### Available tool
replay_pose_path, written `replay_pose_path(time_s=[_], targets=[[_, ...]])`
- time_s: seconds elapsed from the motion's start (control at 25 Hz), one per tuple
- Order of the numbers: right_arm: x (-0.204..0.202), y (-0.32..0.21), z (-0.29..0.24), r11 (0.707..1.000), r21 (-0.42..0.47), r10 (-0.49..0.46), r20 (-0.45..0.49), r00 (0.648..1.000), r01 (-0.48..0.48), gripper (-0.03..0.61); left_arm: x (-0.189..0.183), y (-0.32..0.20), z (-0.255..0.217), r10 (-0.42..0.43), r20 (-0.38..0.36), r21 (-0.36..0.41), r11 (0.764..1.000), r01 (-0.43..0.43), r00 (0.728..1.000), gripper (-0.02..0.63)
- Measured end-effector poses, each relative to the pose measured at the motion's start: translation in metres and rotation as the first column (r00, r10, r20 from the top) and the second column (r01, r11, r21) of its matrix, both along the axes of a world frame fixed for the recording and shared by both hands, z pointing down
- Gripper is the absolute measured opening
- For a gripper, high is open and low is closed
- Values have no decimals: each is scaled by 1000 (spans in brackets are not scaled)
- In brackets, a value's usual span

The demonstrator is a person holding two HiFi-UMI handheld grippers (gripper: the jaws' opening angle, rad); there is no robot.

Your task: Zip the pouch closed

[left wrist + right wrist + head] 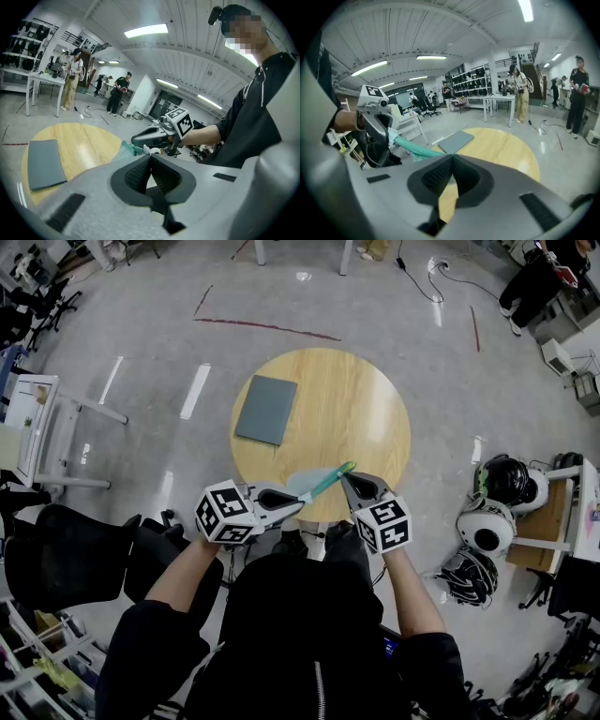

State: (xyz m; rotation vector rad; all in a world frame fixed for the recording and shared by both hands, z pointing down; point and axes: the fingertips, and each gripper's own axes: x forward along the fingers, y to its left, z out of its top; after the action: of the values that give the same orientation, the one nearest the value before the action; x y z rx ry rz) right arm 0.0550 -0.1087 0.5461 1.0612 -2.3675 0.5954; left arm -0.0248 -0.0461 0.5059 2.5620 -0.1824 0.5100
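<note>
Teal pouch (324, 483) between left tool (299, 502) and right tool (345, 478), both clamped on it

Head view: steeply down from above the near rim of the round counter (375, 399), far enough off to take in the whole top and the floor around it. Left gripper view: close behind its own fingers (136, 176) at the counter's near rim, facing along that rim toward the right gripper (135, 139). Right gripper view: likewise close, facing out over the counter, with the left gripper (390, 133) off toward the near rim. Shared by all three: counter top, gray pad (266, 410), pouch (319, 486).
</note>
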Motion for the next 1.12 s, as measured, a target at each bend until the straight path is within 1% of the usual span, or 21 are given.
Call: replay_pose_path(time_s=[0.16, 0.4, 0.52, 0.8, 1.12], targets=[[15, -3, 6, 999, -23, 38, 6, 999, -38, 6, -3, 1, 0, -8, -6, -8, 1000, 8, 1000, 6], [30, -5, 12, 997, -24, 69, -32, 997, -70, 5, -5, 6, -3, 0, -23, -9, 1000, 0, 1000, 6], [41, -5, 15, 995, -36, 97, -26, 995, -98, 5, -7, 9, -4, -2, -29, -10, 1000, 1, 1000, 6], [45, -6, 21, 995, -30, 92, -49, 995, -93, 8, -7, 8, 2, 2, -22, -17, 1000, -2, 1000, 6], [46, -3, 23, 995, -26, 96, -58, 994, -98, 11, -8, 11, -2, 8, -39, -19, 1000, -9, 999, 5]])
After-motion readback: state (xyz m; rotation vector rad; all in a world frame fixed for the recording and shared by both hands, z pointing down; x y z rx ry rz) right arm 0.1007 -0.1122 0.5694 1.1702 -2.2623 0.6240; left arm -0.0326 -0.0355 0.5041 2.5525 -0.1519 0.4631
